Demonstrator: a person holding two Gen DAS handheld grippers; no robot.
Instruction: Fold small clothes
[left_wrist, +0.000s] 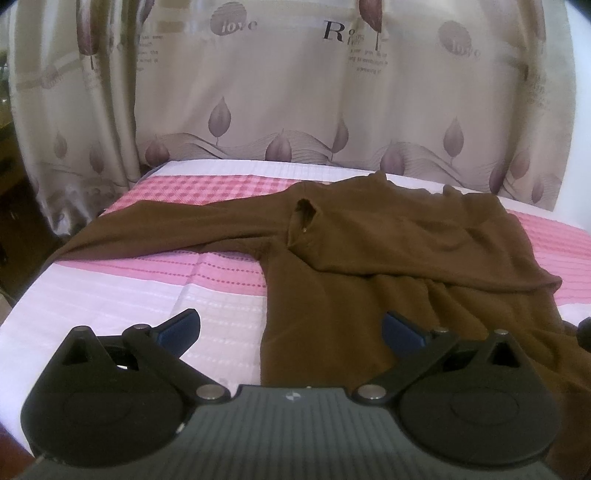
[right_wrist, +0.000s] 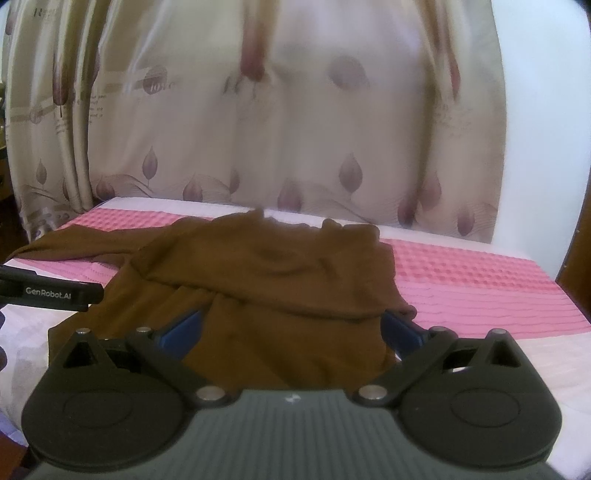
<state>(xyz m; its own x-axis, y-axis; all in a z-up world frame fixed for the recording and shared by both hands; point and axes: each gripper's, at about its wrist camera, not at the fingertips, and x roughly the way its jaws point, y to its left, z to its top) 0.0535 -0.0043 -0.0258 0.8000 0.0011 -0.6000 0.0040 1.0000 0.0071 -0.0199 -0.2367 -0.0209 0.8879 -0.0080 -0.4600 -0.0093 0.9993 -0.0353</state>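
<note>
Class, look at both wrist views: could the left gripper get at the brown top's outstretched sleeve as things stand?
Probably yes. The left gripper is open and holds nothing, and the outstretched sleeve of the brown top lies flat on the pink and white cover, ahead and to its left, with nothing lying between them.

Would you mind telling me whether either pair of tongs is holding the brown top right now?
Neither: left tongs and right tongs are open over the brown top.
</note>
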